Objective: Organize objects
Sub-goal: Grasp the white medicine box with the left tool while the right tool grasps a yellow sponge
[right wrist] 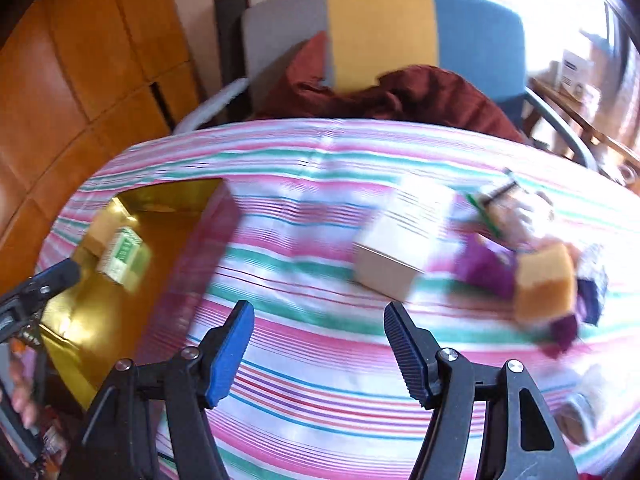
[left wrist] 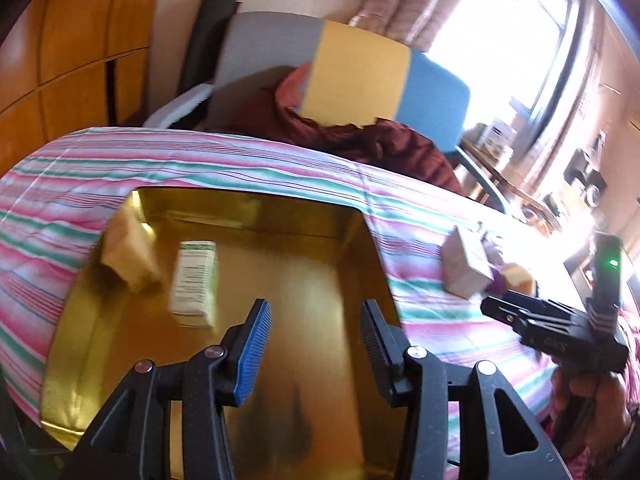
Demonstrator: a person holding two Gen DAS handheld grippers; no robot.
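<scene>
Here, in the left wrist view, the left gripper (left wrist: 316, 328) hangs over a gold-lined box (left wrist: 280, 208) with its jaws partly apart and nothing between them. Inside the box, toward ten o'clock, lie a tan packet (left wrist: 128, 252) and just beside it a white-and-green carton (left wrist: 196, 280). At three o'clock the right gripper (left wrist: 496, 304) shows from the side, near a pale cardboard box (left wrist: 466, 266) lying on the cloth.

Seen from the right wrist, the right gripper (right wrist: 320, 332) hovers above bare striped cloth (right wrist: 320, 392); its jaws are opening, with nothing between them. Only this view shows the blurred heap at two o'clock: an orange block (right wrist: 544, 280), purple fabric (right wrist: 486, 268) and a green pencil-like stick (right wrist: 482, 210), just right of the cardboard box. The gold box sits at nine o'clock, the left gripper's tip (right wrist: 56, 276) at its edge.

Beyond the cloth-covered surface stand a grey, yellow and blue chair (right wrist: 380, 36) draped with maroon cloth (right wrist: 420, 92), wooden cabinets (right wrist: 80, 60) and, in the left view, a bright window (left wrist: 508, 28).
</scene>
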